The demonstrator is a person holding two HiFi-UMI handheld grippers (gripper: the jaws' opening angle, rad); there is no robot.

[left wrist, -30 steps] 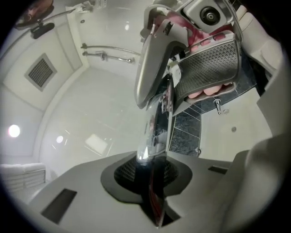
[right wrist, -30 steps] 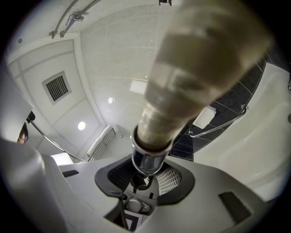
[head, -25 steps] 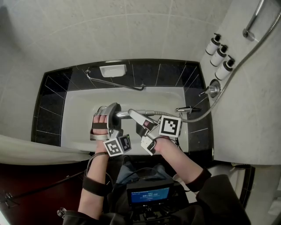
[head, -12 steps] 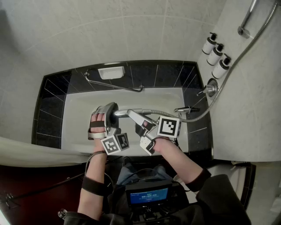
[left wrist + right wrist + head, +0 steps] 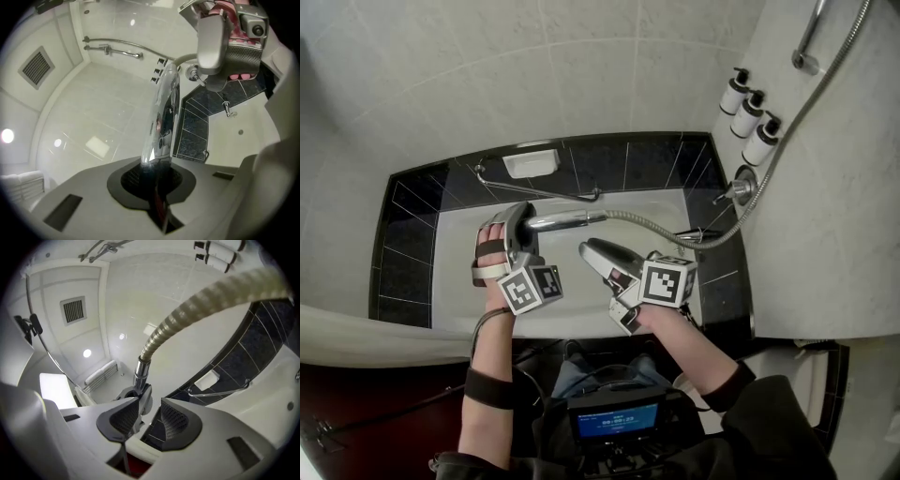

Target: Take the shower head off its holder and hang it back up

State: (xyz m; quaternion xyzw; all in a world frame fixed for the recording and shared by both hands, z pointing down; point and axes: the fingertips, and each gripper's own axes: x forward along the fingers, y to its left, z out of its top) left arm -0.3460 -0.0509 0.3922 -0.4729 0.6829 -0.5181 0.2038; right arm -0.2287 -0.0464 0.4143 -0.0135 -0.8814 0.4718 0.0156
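Above the bathtub, left hand-held gripper clamps the shower head.

The left gripper, closed on the chrome hand-held shower head, has shifted up and to the left in the head view, carrying the shower head with it. The right gripper, previously at the shower head's handle, now stands apart from it, jaws parted and nothing between them. The ribbed metal hose has followed and now passes above the right gripper.
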